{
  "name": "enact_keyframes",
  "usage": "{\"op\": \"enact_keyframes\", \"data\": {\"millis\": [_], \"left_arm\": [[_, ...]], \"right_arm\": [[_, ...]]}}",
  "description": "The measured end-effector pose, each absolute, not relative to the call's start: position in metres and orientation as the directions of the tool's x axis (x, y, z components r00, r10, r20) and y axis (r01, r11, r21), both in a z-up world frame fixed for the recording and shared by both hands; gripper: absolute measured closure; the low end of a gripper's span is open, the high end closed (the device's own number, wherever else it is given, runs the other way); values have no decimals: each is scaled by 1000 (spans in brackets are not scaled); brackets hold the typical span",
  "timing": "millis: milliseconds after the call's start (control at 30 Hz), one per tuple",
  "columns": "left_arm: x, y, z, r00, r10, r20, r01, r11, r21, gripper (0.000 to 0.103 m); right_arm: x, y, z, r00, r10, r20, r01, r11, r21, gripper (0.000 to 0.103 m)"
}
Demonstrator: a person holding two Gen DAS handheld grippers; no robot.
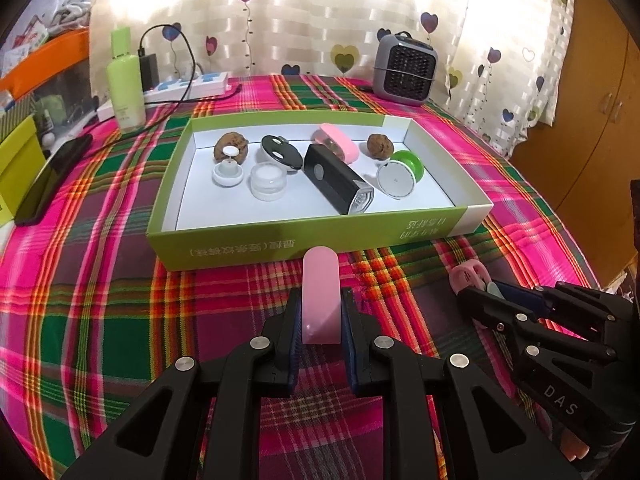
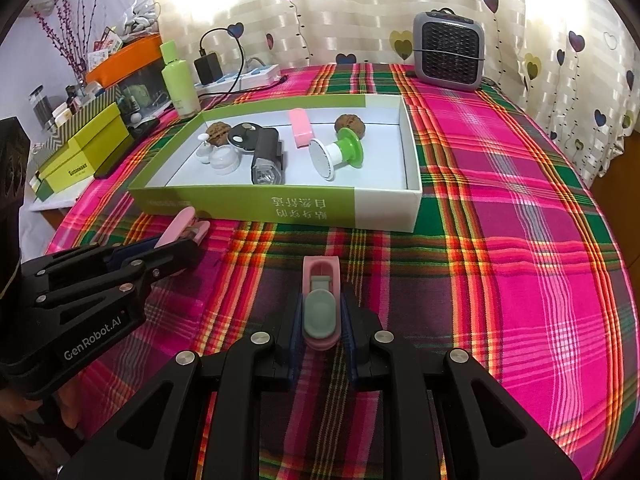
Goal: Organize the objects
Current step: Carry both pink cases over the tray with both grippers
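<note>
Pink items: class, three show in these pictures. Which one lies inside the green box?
The pink case at the box's back, beside the black flashlight. Each claw grips one of the other two.

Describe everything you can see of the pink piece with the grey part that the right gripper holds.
The pink piece is a small flat holder of glossy, plastic-looking material, with a rounded grey-green slider on its upper face and an open rectangular slot at its far end. The right gripper is shut on it, the blue pads pressing both long sides. It points away from the camera toward the green box, above the plaid cloth. Its underside is hidden.
</note>
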State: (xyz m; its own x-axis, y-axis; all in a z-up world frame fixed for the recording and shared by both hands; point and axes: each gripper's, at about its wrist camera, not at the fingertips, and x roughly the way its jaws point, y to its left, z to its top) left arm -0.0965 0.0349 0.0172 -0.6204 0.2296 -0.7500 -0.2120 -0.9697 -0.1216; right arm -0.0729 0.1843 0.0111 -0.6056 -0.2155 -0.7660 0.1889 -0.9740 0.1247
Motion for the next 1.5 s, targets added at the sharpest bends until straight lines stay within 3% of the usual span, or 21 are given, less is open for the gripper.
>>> {"op": "enact_keyframes", "data": {"millis": [1500], "left_arm": [[-95,22,40,-637,252,-729,-202,-967,-158,87]], "right_arm": [[-88,174,41,-640,-274,-718,243,-958,150,85]]}}
